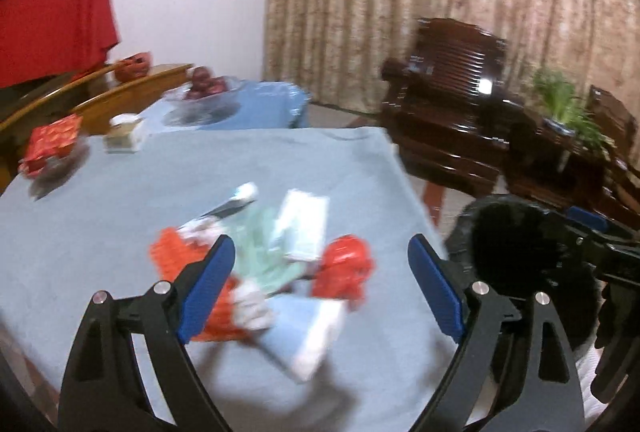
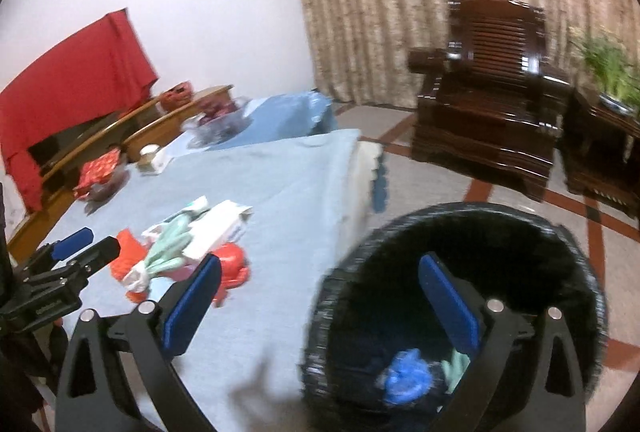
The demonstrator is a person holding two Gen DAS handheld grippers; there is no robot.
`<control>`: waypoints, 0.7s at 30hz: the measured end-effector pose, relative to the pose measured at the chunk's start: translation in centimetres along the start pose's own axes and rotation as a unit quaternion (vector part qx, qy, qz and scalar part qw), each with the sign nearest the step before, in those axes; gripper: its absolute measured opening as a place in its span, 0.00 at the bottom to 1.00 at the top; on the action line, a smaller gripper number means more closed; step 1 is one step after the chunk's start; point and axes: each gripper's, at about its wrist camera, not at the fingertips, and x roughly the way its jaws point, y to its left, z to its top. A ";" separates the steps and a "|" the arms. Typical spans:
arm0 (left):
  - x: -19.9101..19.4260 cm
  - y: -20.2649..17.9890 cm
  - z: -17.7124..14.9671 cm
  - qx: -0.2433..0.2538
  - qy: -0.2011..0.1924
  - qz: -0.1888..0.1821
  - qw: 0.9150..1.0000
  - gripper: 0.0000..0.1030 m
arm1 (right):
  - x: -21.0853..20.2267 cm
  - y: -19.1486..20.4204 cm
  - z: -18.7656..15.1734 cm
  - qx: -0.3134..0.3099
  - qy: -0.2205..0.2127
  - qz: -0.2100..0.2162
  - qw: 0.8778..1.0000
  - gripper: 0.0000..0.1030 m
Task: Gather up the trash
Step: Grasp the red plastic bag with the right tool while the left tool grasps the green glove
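Blue-clothed tabletop [image 1: 120, 232] is carrying a heap of wrappers [image 1: 280, 256] awaiting pickup, while the black bin [image 2: 460, 232] beside it is already holding some scraps, and both left tongs [image 1: 322, 266] and right tongs [image 2: 320, 296] are hanging spread wide, pinching nothing.

Both grippers' jaws wide (empty).

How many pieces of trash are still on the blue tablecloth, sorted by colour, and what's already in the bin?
The views are blurred, so the counts are approximate.
Red or orange wrappers on the tablecloth: 2
White cartons or papers: 2
Pale green wrapper: 1
Blue crumpled piece in the black bin: 1
Total: 6
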 end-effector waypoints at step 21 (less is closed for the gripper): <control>2.4 9.1 -2.7 -0.065 0.042 0.065 0.995 0.70 | 10.5 8.9 -0.9 -0.063 0.056 0.039 0.996 0.87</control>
